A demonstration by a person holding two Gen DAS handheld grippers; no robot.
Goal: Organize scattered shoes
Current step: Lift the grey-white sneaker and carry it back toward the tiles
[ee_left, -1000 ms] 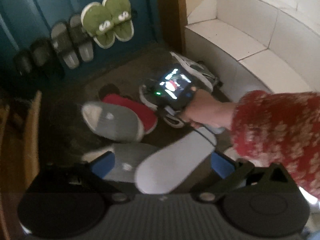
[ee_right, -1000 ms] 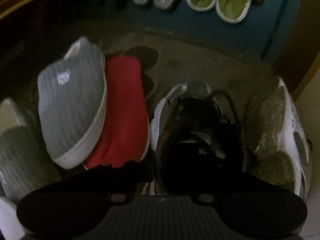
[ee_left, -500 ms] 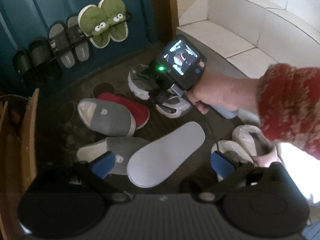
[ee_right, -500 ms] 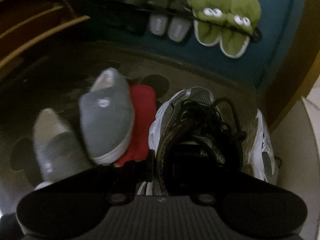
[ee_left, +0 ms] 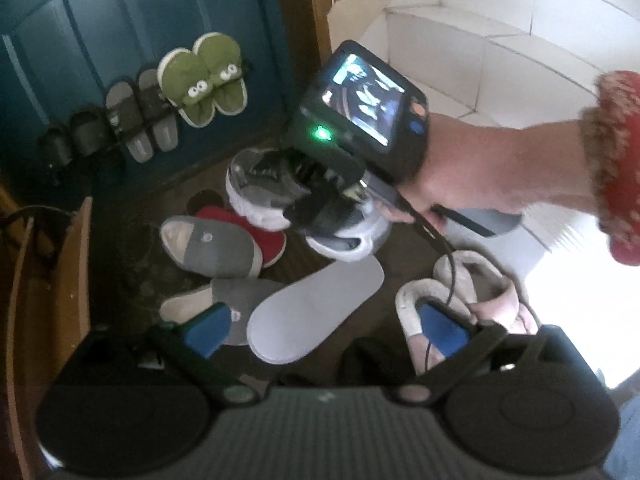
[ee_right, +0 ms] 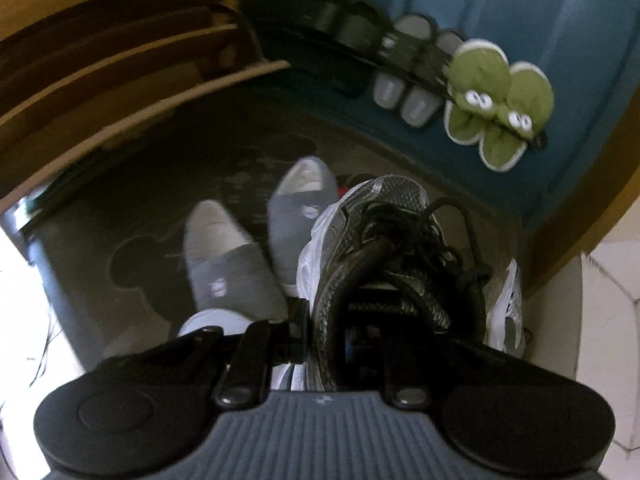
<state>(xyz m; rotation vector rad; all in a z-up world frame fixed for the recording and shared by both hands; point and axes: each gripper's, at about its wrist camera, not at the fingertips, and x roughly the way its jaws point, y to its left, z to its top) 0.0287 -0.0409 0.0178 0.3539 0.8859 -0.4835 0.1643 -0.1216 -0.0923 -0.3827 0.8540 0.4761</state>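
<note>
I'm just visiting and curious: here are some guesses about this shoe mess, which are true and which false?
1. The right gripper is clamped on a grey and black sneaker. True.
2. The left gripper holds a slipper. False: its blue pads stand apart with nothing between them.
3. The green frog slippers lie on the floor mat. False: they hang on a rack on the blue door.
4. A grey slipper lies partly on top of a red slipper. True.
5. A pale insole lies on the floor near the left gripper. True.
</note>
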